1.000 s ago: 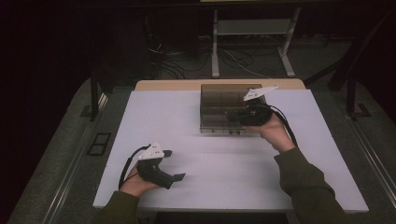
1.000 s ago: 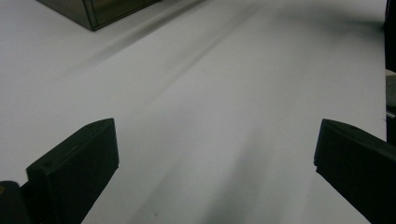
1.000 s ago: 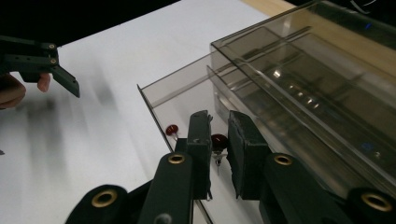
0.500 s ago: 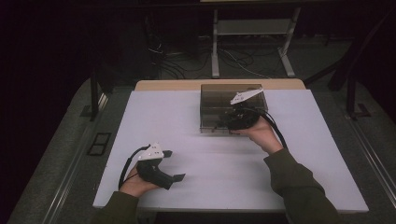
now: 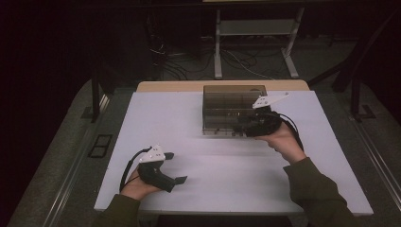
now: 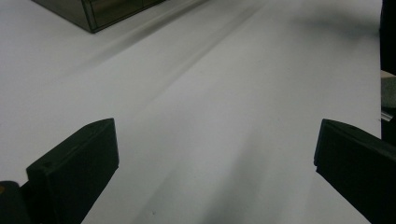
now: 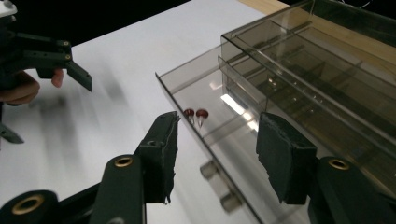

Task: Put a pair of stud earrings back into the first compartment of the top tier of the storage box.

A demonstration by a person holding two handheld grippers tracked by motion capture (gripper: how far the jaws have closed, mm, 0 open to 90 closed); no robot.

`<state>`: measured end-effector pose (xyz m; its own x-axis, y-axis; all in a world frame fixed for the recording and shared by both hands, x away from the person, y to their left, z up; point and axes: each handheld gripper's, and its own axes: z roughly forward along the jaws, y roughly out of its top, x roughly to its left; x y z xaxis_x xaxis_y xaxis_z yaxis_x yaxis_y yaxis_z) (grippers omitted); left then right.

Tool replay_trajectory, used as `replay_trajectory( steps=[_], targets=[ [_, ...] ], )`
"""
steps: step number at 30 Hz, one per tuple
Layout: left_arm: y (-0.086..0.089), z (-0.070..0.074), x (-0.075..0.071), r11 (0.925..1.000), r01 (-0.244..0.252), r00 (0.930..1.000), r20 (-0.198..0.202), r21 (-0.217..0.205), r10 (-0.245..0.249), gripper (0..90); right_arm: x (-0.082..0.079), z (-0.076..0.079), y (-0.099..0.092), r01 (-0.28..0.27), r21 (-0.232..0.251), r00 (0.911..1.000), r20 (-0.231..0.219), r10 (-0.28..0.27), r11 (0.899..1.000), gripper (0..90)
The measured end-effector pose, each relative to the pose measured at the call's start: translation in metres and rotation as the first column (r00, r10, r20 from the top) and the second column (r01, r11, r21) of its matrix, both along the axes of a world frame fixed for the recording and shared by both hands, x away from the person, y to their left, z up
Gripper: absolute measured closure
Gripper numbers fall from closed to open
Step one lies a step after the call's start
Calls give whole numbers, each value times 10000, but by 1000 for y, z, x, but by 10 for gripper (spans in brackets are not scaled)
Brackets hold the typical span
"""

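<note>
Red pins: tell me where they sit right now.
In the right gripper view the red pins lie in the open drawer of the clear box, just beyond the right hand-held gripper.

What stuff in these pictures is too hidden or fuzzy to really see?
- Smoky plastic drawer box, high view: what lies in its drawers is too small and dim to tell.
- Two small red things in the open drawer, right gripper view: too small to name.
- Drawer knobs, right gripper view: blurred, partly behind the right tool.
- Left tool, right gripper view: cut off by the left edge.
</note>
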<state>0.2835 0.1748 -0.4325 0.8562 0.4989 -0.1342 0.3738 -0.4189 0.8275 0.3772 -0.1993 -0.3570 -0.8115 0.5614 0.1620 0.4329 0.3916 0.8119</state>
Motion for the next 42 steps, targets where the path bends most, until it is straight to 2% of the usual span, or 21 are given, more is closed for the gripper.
replay_trajectory(
  steps=[9,16,23,26,31,39,42],
  targets=[
    [0,0,0,10000,-43,10000,38,-25,44,0,-22,-5,-25,265,160,9996,81,-266,9995,384],
    [1,1,0,10000,-19,10000,90,-24,19,0,-41,-11,-38,329,392,9993,147,-335,9987,328],
    [1,1,-1,10000,-31,10000,55,-29,31,0,-64,-26,-52,579,392,9975,391,-594,9976,274],
    [1,1,-1,10000,-56,10000,49,-33,56,0,-71,-35,-61,828,421,9960,301,-841,9957,259],
    [0,0,-1,10000,-68,10000,34,-1,68,0,-81,-49,-71,1205,381,9923,249,-1215,9920,234],
    [0,1,-1,10000,-30,10000,48,62,30,0,-93,-65,-88,1424,364,9888,403,-1438,9891,202],
    [0,1,-2,10000,-46,10000,79,70,46,0,-97,-69,-93,1554,276,9872,316,-1562,9875,195]
  ],
)
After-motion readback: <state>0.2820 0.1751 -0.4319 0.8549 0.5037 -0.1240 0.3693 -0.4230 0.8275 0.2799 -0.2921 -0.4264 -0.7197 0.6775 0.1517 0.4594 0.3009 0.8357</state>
